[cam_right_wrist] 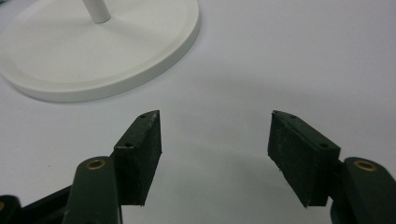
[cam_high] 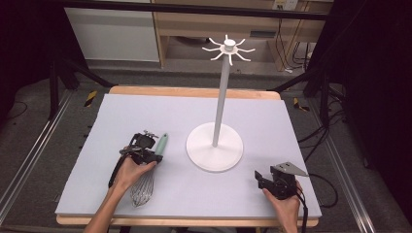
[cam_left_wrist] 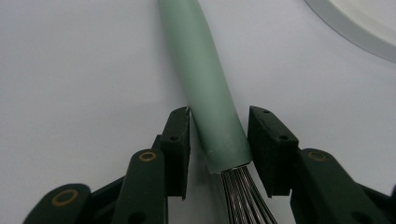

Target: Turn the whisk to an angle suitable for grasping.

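While the left tongs are straddling the whisk at the base of its green handle, the grasp step is under way: jaws are sitting either side of the handle just above the wires, left pad touching or nearly so, right pad showing a thin gap, so not clamped yet. Whisk is lying flat on the tabletop at lower left of the high view, handle pointing up-frame toward the white stand. Right tongs are idling at lower right of the high view, jaws apart, nothing between them, the stand's base sitting at upper left of their view. Next move probably calls for finishing the squeeze on the handle, then lifting toward the hooks on top of the stand; the handle's round taper could be slipping if the grip is loose.
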`<act>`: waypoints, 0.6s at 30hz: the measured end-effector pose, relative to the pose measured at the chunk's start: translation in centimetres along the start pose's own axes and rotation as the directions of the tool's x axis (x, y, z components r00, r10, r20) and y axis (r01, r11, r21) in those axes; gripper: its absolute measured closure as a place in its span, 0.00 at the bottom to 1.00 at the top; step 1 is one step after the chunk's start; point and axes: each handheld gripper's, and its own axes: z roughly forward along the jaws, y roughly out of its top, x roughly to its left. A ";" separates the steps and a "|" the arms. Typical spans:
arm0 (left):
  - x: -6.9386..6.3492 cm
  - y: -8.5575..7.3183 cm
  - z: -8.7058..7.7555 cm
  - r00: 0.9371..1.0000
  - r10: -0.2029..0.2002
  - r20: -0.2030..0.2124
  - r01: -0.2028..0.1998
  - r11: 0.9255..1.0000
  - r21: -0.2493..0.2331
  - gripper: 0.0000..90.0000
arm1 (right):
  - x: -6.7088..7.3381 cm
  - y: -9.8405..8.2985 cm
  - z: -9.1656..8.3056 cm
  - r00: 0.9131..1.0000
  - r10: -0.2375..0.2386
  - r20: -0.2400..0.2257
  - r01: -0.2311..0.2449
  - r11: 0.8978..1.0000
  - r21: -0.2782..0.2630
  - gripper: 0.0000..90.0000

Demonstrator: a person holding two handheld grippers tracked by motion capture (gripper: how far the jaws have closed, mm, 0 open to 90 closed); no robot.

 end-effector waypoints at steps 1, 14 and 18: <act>0.0 0.0 0.1 1.000 0.004 -0.005 -0.004 1.000 0.004 0.66 | 0.0 0.0 0.0 1.000 0.000 0.000 0.000 1.000 0.001 0.39; -0.4 0.4 0.4 0.999 -0.016 -0.035 0.018 0.999 0.039 0.70 | 0.0 0.0 0.0 1.000 0.002 -0.002 -0.002 1.000 0.006 0.39; -0.5 0.6 0.4 0.998 -0.033 -0.048 0.036 0.998 0.054 0.71 | 0.0 0.0 0.0 1.000 0.005 -0.003 -0.005 1.000 0.008 0.39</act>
